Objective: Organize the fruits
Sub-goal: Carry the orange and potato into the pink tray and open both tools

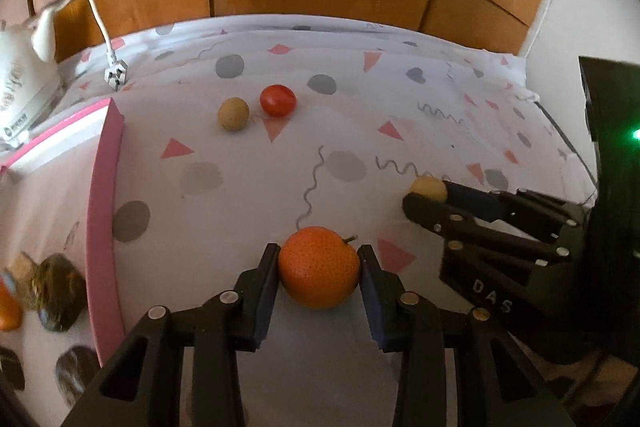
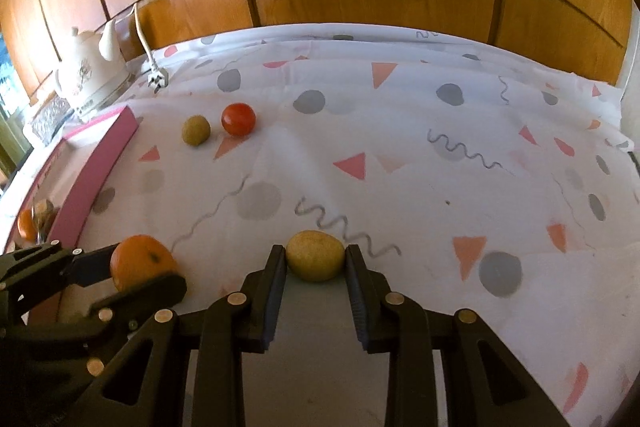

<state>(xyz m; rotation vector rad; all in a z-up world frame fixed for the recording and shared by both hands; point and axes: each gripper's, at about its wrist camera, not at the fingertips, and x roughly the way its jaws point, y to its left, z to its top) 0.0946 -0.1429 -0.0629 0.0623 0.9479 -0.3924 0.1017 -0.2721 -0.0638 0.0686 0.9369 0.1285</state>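
Centrally, near the front edge of the cloth-covered worktop (image 2: 400, 155), the orange (image 1: 319, 269) sits pinched between the jaws of the left gripper (image 1: 319, 263), while just beside it the right gripper (image 2: 315, 259) has its jaws pressed on a small yellow-brown fruit (image 2: 315, 261). Farther back, toward the left rear, a second yellow-brown fruit (image 1: 233, 113) lies near a red tomato (image 1: 278, 100); a pink-rimmed tray (image 1: 105, 187) runs along the left edge, and a white kettle (image 2: 90, 71) stands at the rear left corner.
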